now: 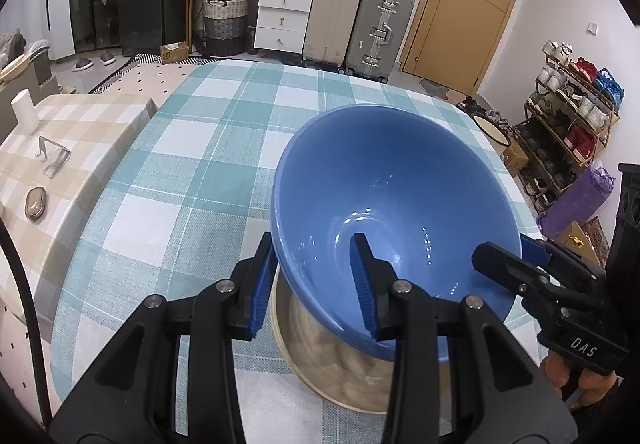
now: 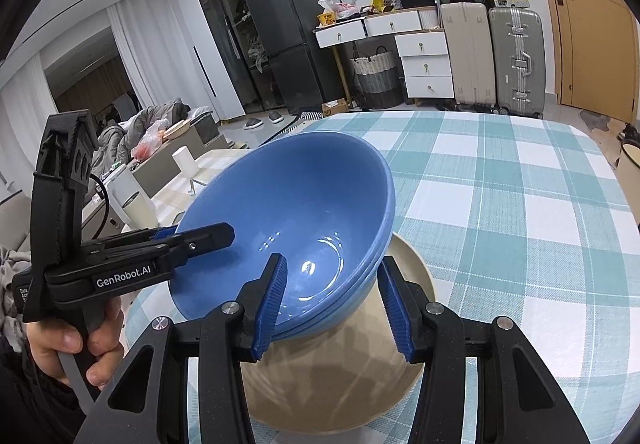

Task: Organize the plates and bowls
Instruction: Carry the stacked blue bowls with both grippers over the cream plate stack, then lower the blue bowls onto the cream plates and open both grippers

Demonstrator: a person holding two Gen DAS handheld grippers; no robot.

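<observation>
Both grippers, L (image 1: 310,286) & R (image 2: 336,306), clamp blue bowl (image 1: 396,196) rim over beige plate (image 2: 340,376).

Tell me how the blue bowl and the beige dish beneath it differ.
The glossy blue ceramic bowl is deep and tilted, both grippers at its rim; the matte beige round dish under it is shallower and ungripped. The bowl shines with light reflections; the dish looks dull. Both are round and empty over the checked tablecloth.

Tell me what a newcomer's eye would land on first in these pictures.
The big blue bowl fills the middle, tilted above a beige plate on the teal checked tablecloth. The left gripper straddles its near rim, one finger inside and one outside, and the right gripper does the same on the opposite side. Behind the table, suitcases stand beside a wooden door.
</observation>
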